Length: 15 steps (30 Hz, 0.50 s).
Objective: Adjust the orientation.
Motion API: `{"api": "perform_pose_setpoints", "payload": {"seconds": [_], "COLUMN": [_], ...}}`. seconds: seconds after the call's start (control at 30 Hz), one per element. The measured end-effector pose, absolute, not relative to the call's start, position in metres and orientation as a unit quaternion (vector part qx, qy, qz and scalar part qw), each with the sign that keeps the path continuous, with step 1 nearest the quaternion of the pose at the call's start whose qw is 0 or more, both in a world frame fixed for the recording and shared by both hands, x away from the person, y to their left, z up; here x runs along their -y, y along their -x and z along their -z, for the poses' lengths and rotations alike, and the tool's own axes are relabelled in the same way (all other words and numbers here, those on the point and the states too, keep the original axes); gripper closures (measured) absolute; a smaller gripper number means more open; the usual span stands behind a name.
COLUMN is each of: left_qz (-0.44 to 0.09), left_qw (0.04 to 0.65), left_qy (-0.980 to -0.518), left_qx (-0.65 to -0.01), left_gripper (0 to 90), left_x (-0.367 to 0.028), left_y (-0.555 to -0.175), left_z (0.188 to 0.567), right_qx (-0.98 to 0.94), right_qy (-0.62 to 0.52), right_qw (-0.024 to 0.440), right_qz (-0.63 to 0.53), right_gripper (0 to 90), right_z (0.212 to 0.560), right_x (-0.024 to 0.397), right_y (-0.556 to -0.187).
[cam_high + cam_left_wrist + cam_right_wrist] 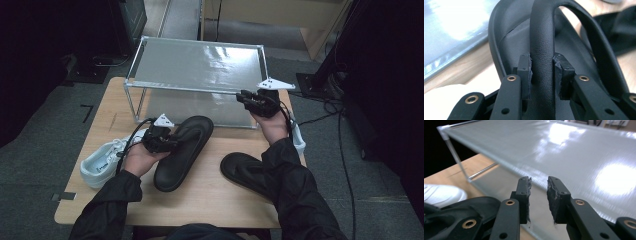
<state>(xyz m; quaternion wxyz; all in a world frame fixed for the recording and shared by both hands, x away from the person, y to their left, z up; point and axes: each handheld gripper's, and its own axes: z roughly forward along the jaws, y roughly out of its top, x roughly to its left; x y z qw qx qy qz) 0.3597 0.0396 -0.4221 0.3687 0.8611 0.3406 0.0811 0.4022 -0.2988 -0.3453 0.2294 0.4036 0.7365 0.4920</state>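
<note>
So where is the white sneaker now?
In the high view, the white sneaker lies at the table's left edge, just left of the left gripper holding a black sandal.

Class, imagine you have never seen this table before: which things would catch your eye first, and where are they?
The left gripper stands out, its pads clamped on the strap of a black rubber flip-flop sandal at the table's middle. Behind it stands a clear-shelved, metal-framed rack, with the empty right gripper raised at its front right corner. A white sneaker lies at the left edge, a second black sandal right.

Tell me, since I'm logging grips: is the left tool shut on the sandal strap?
Yes, shut on it. In the left gripper view, the left tool has both pads pressed against the black sandal's strap.
</note>
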Motion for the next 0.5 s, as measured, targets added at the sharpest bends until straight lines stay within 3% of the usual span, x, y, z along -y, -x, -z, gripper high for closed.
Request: {"api": "perform_pose_setpoints", "payload": {"seconds": [0.2,0.5], "left_qz": [-0.088,-0.105], "left_qw": [0.366,0.359], "left_qy": [-0.849,-0.828], "left_qx": [-0.371,-0.417], "left_gripper": [70.8,70.7], "left_x": [-0.034,-0.02], "left_y": [-0.378,-0.405], "left_z": [0.426,0.435], "right_qx": [-0.726,-0.732], "right_qy": [-0.411,-0.427], "right_qw": [0.248,0.241], "right_qz": [-0.492,-0.473], "right_gripper": [71.9,70.3], "right_z": [0.335,0.349], "right_x": [0.295,0.292], "right_y": [-0.423,-0.44]}}
